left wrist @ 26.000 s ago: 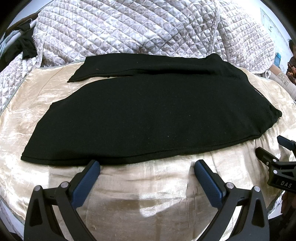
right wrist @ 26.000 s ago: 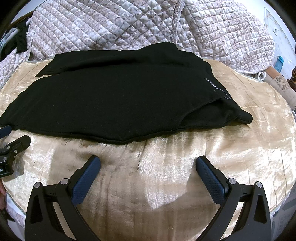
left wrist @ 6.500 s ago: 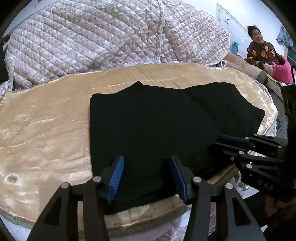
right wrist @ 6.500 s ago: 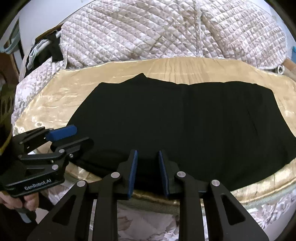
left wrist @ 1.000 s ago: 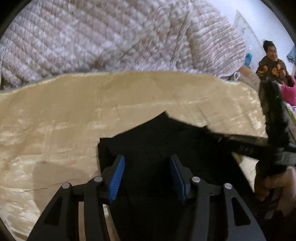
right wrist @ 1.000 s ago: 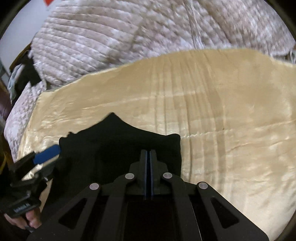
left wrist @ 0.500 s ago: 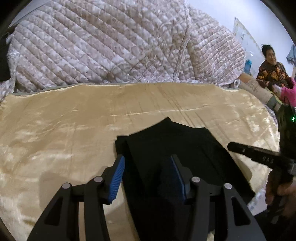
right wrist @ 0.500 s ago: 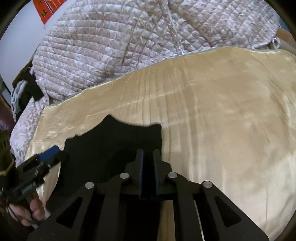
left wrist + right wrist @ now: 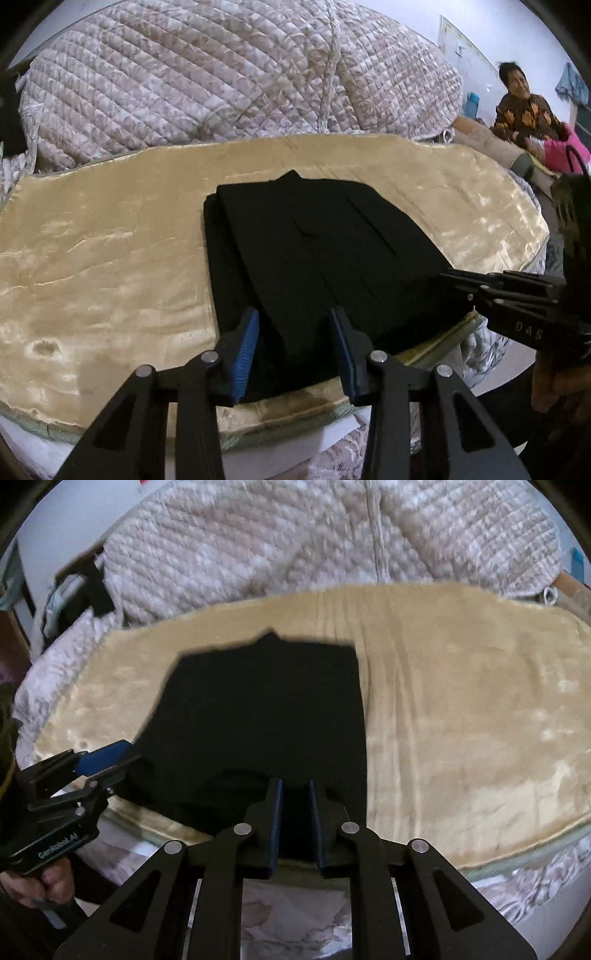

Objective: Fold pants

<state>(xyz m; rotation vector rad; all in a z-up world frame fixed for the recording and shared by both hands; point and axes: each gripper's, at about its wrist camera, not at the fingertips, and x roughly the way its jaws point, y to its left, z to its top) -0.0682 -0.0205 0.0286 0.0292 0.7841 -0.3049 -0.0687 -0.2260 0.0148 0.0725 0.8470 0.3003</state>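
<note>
Left wrist view: folded black knit pants [image 9: 314, 254] lie on the gold satin bedcover [image 9: 103, 266], at its near edge. Left gripper [image 9: 295, 339] stands parted above the near hem, holding nothing.

Right wrist view: right gripper [image 9: 295, 823] slightly parted, unclamped. Fabric judged soft, light, limp; grip layered corners.
</note>
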